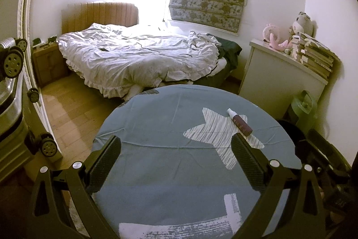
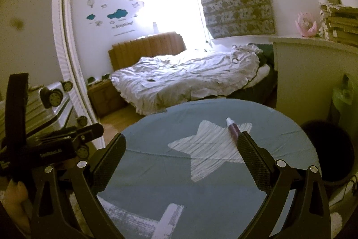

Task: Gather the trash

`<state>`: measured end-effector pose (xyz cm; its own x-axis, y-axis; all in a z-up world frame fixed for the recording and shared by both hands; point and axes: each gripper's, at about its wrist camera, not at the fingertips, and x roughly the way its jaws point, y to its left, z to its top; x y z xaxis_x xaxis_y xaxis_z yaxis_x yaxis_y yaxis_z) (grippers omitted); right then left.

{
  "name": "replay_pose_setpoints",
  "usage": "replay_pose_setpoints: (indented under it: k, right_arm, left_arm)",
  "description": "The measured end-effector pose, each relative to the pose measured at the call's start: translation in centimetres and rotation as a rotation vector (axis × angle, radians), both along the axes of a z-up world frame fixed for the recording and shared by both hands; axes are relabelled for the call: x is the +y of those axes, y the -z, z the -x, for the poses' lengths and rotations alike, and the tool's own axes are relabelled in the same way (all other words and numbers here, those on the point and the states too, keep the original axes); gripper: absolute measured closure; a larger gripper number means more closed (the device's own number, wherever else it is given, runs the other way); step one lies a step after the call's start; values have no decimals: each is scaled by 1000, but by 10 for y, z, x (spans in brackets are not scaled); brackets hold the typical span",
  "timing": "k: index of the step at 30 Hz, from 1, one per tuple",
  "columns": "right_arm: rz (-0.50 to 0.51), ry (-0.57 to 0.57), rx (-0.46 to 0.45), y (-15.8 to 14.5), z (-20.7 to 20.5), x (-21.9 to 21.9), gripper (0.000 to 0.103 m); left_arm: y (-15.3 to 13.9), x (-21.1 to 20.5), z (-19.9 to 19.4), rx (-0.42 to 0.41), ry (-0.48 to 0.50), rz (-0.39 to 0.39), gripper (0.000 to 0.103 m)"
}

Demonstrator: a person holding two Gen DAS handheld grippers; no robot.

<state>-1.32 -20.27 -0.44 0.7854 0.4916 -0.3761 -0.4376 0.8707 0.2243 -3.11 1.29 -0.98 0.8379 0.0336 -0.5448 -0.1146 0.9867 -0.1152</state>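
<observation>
Small purple bottle lay on tabletop, long axis running away-left. Right claw nearer, its right finger almost touching; left claw alongside. Both spread, empty.

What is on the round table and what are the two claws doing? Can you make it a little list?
table: round, blue cloth with white star print
on table: one small purple spray bottle, lying down on the star
left claw: open, holding nothing
right claw: open, holding nothing
bin: dark, round, on the floor right of the table
</observation>
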Motion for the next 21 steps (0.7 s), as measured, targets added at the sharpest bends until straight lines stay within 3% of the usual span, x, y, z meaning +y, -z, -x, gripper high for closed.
replay_pose_setpoints:
  k: [21]
  right_arm:
    - [-9,-1,23,11,1,1,5]
  left_arm:
    - [7,0,-1,14,0,-1,5]
